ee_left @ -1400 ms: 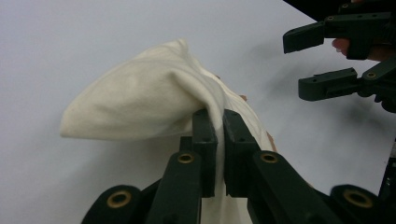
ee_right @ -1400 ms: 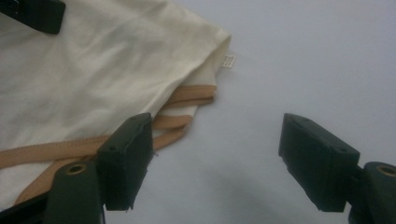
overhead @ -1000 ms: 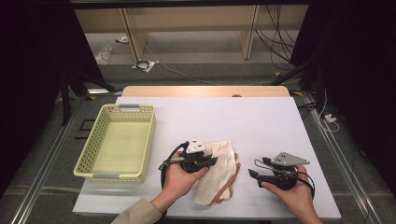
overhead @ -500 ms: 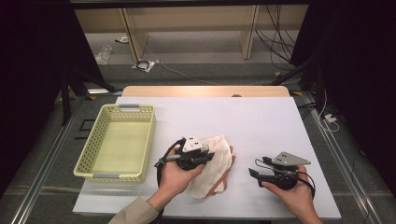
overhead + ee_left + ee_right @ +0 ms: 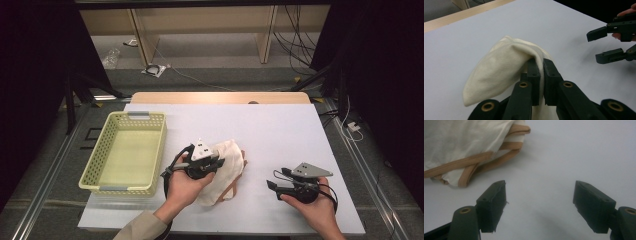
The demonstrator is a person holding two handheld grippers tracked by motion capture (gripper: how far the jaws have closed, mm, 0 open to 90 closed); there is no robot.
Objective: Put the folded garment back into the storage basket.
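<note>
Pinching a fold of the cream bag (image 5: 499, 72), my left gripper (image 5: 541, 72) has its jaws clamped tight on the cloth, which drapes over them and hides the fingertips' inner faces. My right gripper (image 5: 539, 200) stands spread wide with bare table (image 5: 579, 152) between its jaws, gripping nothing.

From the high view, the bag (image 5: 227, 165) lies bunched near the middle of the table's near half, partly lifted at the left gripper (image 5: 210, 162); my left hand (image 5: 182, 187) and the gripper body cover much of it. Tan straps (image 5: 486, 160) poke out at the bag's right edge; how they are attached I cannot make out.

The right gripper (image 5: 274, 186) sits to the right of the bag, apart from it. A yellow basket (image 5: 100, 170) stands left of the bag, near but not touching.
</note>
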